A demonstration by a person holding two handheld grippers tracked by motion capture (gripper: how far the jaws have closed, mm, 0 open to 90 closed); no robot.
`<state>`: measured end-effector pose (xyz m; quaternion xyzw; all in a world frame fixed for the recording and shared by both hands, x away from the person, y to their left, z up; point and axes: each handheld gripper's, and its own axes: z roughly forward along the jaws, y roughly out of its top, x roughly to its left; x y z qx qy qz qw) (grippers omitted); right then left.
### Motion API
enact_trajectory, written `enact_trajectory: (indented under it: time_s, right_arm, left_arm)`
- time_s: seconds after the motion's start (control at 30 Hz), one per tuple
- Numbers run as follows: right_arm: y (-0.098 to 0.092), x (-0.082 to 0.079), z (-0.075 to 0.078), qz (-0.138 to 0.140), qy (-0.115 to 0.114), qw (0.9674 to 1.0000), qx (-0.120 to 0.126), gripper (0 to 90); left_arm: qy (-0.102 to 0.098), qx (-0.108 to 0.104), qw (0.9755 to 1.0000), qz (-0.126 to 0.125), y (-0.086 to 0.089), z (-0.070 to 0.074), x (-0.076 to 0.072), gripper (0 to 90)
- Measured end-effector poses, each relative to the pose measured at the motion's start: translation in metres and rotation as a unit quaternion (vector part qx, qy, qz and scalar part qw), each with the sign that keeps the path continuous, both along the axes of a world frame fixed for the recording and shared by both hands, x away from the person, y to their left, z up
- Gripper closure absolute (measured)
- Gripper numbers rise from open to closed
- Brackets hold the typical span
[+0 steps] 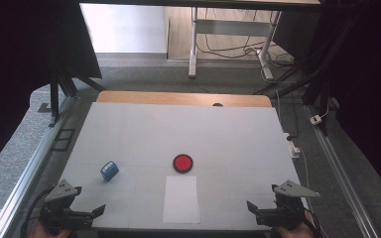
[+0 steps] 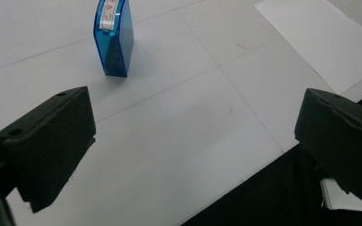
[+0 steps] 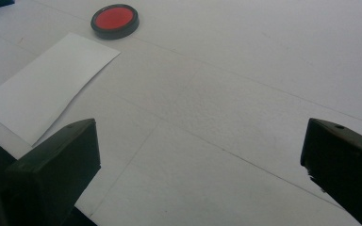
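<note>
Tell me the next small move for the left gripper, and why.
Probably ease the left gripper forward toward the blue stamp. Its jaws stand wide open with nothing between them, and the stamp stands upright just ahead, apart from the red ink pad and the sheet of paper.

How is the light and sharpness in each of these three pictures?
High view: table evenly lit, dark surround, small things soft. Left gripper view: blue stamp sharp, with a faint shadow. Right gripper view: red pad clear, near jaws dark and slightly blurred.
</note>
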<state>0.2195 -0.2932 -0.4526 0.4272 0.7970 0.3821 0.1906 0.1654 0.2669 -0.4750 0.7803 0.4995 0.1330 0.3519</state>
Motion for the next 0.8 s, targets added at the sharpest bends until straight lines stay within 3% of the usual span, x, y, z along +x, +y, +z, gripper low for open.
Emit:
enact_trajectory:
  time_s: [0.5,0.8]
  right_arm:
    - [0.0016,0.001,-0.0003,0.017,0.006,0.9998,0.001,0.0]
    - [0.0017,0.0011,-0.0003,0.021,0.007,0.9998,0.002,0.0]
  left_arm:
    - [0.005,-0.011,0.9999,0.001,0.0029,-0.0002,0.0004,0.0]
    - [0.01,-0.007,0.9999,-0.002,0.0019,-0.0005,0.001,0.0]
